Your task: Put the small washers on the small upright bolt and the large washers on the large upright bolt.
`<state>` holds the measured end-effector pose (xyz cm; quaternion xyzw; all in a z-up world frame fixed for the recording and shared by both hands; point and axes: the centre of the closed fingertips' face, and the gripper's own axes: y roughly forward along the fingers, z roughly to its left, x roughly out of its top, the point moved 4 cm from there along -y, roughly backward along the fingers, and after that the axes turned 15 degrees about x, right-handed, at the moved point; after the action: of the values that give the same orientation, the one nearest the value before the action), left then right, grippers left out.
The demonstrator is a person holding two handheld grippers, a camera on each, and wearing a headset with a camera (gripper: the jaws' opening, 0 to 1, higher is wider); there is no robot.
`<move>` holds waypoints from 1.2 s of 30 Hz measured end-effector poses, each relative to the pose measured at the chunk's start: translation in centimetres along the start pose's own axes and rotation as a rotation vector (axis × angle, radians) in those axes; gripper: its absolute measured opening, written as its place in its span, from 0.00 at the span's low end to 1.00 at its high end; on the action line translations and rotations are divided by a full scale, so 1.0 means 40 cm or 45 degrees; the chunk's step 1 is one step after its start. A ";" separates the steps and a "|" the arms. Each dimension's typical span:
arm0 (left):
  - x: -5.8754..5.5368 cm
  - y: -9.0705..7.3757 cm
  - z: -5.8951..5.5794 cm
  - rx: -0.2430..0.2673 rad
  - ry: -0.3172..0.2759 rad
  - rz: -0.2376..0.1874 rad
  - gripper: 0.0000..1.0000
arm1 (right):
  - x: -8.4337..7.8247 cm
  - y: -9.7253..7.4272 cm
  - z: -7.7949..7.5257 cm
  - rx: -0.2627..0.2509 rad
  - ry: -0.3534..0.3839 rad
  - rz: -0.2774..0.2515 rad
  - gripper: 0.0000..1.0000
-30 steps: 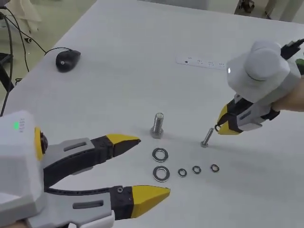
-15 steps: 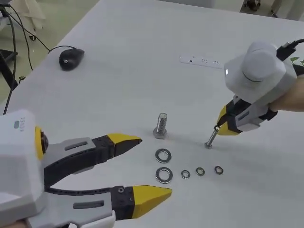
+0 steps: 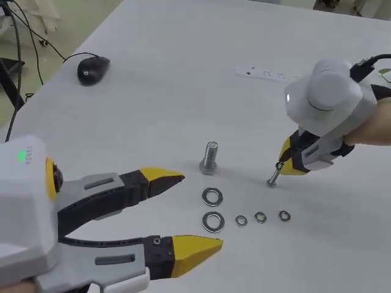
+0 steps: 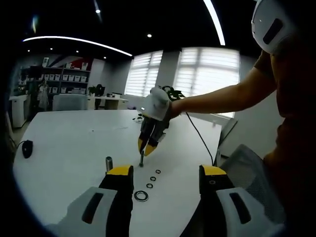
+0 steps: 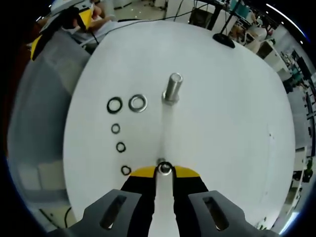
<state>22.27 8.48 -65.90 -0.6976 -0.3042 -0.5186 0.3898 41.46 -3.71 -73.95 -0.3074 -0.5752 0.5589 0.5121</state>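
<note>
While the left tool (image 3: 200, 212) is hanging released, the right tool (image 3: 284, 163) is pinching a light, slippery-looking small washer (image 5: 164, 169) by its rim over the small bolt (image 3: 273, 179).

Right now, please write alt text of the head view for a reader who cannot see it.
The right tongs hold a small washer at the top of the small bolt on a white table. The left tongs are open near the large bolt and five loose washers.

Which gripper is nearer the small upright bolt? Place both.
Right. The right gripper is atop the small bolt, shut on a small washer; the left gripper, open, is well apart.
</note>
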 end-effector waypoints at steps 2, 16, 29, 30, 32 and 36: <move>0.001 0.001 0.001 0.001 -0.001 -0.001 0.53 | -0.002 0.012 -0.003 -0.001 -0.010 0.005 0.12; -0.008 0.004 0.013 0.012 -0.014 0.012 0.53 | -0.032 0.087 -0.025 0.012 -0.023 0.013 0.13; -0.009 -0.002 0.013 0.017 -0.010 0.017 0.52 | -0.031 0.084 -0.015 0.004 -0.012 -0.008 0.17; -0.008 -0.003 0.012 0.018 -0.009 0.014 0.52 | -0.031 0.081 -0.015 0.001 -0.008 -0.013 0.17; -0.007 -0.005 0.011 0.018 -0.006 0.015 0.52 | -0.034 0.071 -0.011 -0.008 0.001 -0.007 0.17; -0.005 -0.008 0.006 0.014 0.006 0.017 0.52 | -0.040 0.054 0.001 -0.019 0.020 -0.022 0.17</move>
<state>22.06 8.84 -66.03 -0.6961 -0.3014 -0.5161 0.3977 41.40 -4.80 -76.42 -0.3109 -0.5779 0.5477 0.5191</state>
